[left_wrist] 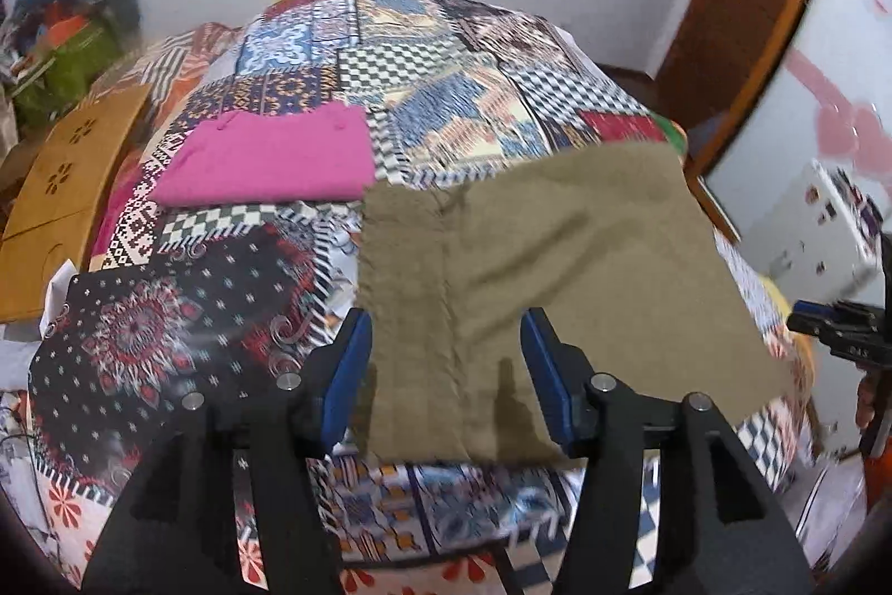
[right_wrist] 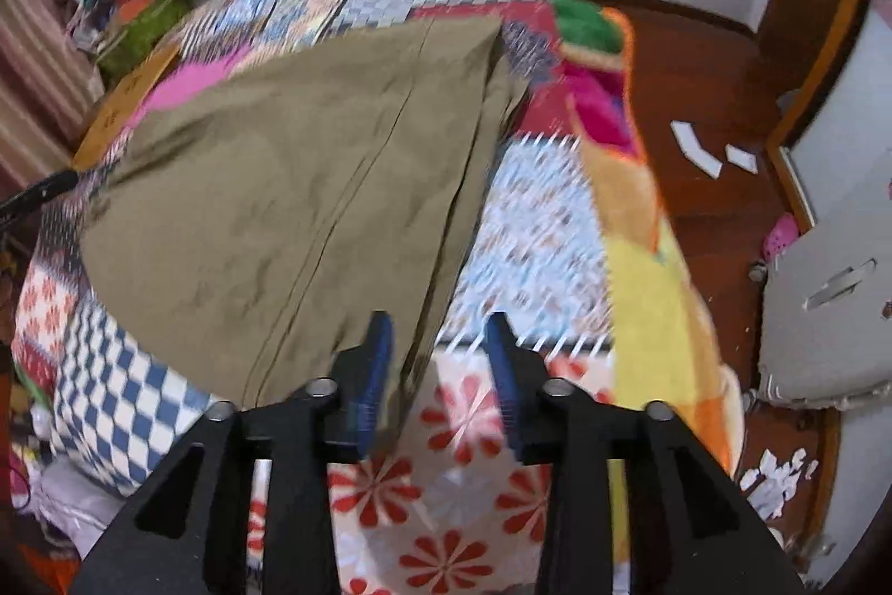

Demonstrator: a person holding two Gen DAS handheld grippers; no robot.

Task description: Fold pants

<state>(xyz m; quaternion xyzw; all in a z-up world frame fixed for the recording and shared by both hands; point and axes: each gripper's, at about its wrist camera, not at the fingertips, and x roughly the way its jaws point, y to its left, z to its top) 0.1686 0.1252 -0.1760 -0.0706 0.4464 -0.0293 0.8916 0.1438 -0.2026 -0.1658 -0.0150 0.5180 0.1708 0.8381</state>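
- Olive-brown cloth pants [left_wrist: 557, 271], folded into a flat panel, lie on a bed under a patchwork-print bedspread [left_wrist: 223, 316], toward its near right part in the left wrist view
- Left gripper [left_wrist: 446, 361] hangs over the near edge of the pants, blue pads apart, cloth showing between them; neither pad is seen pressing it
- Right gripper [right_wrist: 440, 361] stands at the pants' near right corner, jaws partly open; its left pad overlaps the cloth edge, and blur hides whether they touch
- In the left wrist view the right gripper shows only as a dark piece at the right border, cut off by the frame
- A folded magenta cloth [left_wrist: 273, 165] lies farther back on the bedspread, beside the pants' far left corner
- A tan wooden board with flower-shaped cut-outs [left_wrist: 61, 171] sits at the bed's left side, partly cut off
- Both views are motion-smeared, so seams and folds of the pants are hard to read
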